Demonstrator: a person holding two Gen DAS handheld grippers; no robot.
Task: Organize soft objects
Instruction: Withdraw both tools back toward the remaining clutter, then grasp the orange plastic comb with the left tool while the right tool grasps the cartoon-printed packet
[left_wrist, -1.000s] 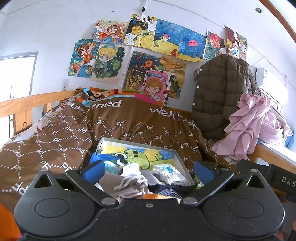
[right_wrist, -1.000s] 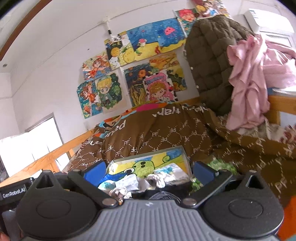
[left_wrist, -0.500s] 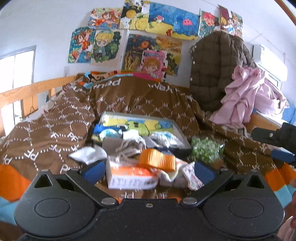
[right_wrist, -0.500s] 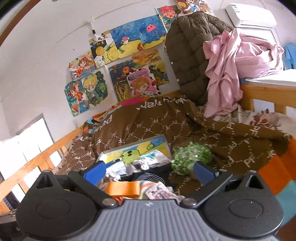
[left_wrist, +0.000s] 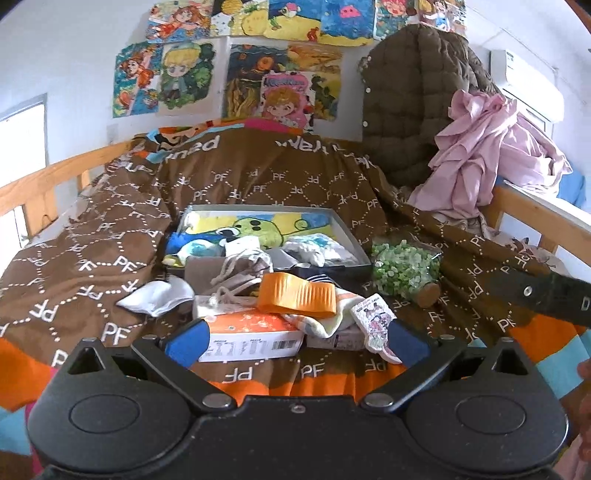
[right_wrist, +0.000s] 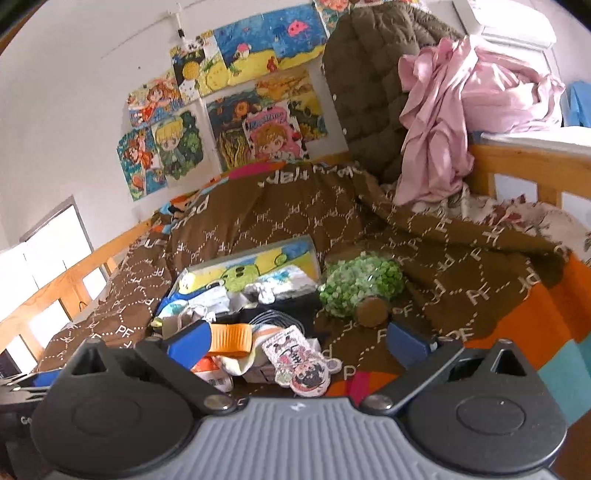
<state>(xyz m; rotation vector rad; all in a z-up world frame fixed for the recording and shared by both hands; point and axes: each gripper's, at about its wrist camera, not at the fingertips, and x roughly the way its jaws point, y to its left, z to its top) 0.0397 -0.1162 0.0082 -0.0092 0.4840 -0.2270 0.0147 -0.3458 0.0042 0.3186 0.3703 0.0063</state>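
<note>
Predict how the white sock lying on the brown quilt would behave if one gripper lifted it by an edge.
The white sock lies crumpled and flat, so it would probably droop limply. It looks thin, likely very light. Lying apart from the pile, it should lift alone.

A bed (left_wrist: 44, 181) with a wooden rail carries everything. It is covered by a brown blanket (left_wrist: 258, 177) with white "PF" letters and orange and blue stripes at the near edge. In the middle of the blanket lies a flat grey box (left_wrist: 347, 236) with a cartoon picture inside. In front of it there is a heap of small things: a white sock (left_wrist: 157, 297), an orange and white carton (left_wrist: 251, 334), and an orange ribbed band (left_wrist: 297, 295) on top of the heap. Just to the right of the box lies a bag of green pieces (right_wrist: 360, 282) with a brown round end. At the far right, a pink cloth (left_wrist: 476, 155) and a dark quilted jacket (left_wrist: 406, 96) rest near the rail.
</note>
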